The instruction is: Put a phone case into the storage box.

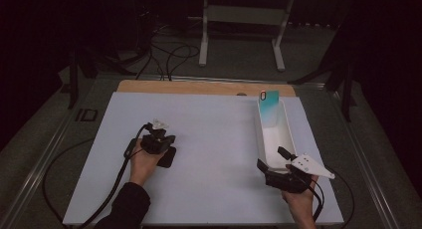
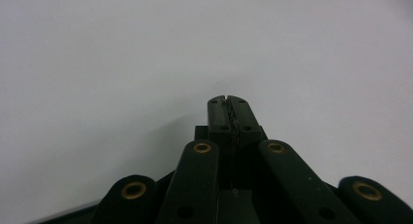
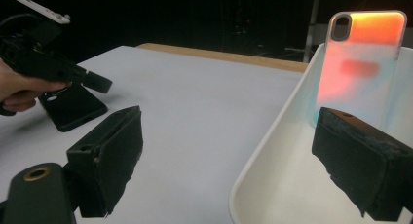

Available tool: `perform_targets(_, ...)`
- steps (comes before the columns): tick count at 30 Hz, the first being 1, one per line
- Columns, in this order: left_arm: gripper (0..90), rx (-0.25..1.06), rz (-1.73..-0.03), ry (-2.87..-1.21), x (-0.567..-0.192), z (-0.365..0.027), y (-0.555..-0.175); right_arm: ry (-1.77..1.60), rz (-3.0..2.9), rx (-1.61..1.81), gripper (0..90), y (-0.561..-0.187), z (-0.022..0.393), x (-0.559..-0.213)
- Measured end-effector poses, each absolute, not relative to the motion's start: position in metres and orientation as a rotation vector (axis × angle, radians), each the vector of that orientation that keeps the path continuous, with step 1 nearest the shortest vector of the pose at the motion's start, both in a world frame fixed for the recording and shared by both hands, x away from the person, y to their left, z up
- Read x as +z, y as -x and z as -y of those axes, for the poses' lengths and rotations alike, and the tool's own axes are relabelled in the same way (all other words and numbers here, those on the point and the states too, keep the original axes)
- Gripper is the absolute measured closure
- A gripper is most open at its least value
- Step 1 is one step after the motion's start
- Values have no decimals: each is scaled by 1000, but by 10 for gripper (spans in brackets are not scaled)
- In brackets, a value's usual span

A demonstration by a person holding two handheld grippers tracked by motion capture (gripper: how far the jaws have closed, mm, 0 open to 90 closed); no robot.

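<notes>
High view: a white board (image 1: 209, 139) covers the table. The left gripper (image 1: 158, 139) rests over a black phone case (image 1: 167, 158) lying flat. The right gripper (image 1: 272, 165) sits at the near end of a long white tray (image 1: 287, 134); an iridescent phone case (image 1: 268, 107) leans upright at the tray's far end.

Left gripper view: jaws pressed together, nothing between them, above bare board.

Right gripper view: jaws spread wide, straddling the tray's near rim (image 3: 263, 156); the iridescent case (image 3: 363, 58) stands beyond, untouched.
</notes>
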State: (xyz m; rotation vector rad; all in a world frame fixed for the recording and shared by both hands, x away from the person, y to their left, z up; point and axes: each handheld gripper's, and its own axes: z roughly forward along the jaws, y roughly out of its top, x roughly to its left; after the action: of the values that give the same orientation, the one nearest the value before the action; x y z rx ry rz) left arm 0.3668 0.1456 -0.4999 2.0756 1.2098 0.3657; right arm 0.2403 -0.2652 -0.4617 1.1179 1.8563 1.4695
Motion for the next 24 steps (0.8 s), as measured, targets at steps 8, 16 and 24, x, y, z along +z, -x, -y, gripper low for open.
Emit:
perform_targets(8, 900, 320, -1232, -2131, -510, -137, -373, -1120, -1856, 1471, 114, -240, 265, -461)
perform_targets(16, 900, 289, -1250, -2164, -514, -134, -369, -1112, -1853, 1470, 114, -240, 265, -461)
perform_targets(24, 899, 281, -1249, -2170, -513, -140, -346, -1117, -1847, 1472, 114, -239, 266, -460)
